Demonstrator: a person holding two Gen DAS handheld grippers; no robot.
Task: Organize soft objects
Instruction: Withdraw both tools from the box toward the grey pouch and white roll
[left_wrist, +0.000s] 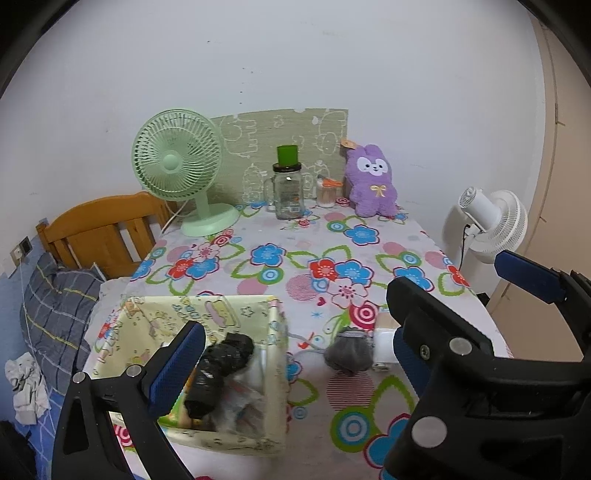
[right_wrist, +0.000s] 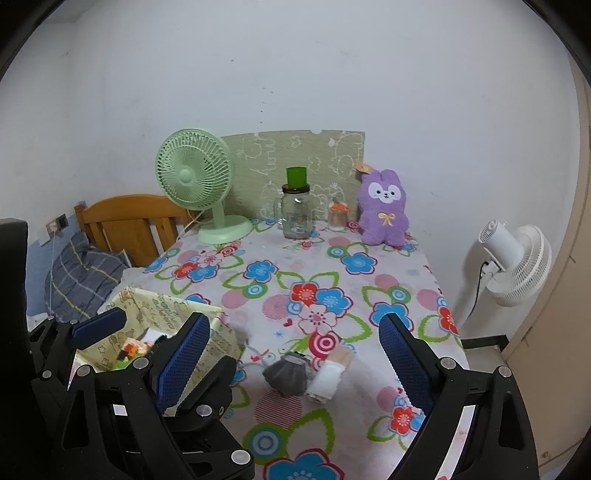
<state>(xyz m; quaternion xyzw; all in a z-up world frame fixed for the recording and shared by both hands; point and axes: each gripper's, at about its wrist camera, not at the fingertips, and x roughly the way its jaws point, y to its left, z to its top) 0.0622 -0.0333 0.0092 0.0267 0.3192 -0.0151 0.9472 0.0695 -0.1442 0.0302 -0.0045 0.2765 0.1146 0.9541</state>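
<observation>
Sitting partway done: black rolled bundle (left_wrist: 218, 373) already lying in the cream printed fabric box (left_wrist: 275, 369); grey sock ball (right_wrist: 287, 373) and white roll (right_wrist: 327, 380) waiting on the floral-cloth table (right_wrist: 332, 266). Both tools, left tool (left_wrist: 295, 362) and right tool (right_wrist: 291, 354), gaping apart, holding nothing.

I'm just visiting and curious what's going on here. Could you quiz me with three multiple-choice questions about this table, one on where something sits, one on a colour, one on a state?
1. Where is the grey rolled sock?
A. inside the box
B. on the tablecloth beside the white roll
C. on the bed

2. What colour is the plush bunny?
A. purple
B. yellow
C. black

3. How is the right gripper?
A. shut on the sock
B. open, holding nothing
C. shut on the bunny

Answers: B, it lies right of the fabric box; A, purple fur; B, its blue pads stand wide apart.
</observation>
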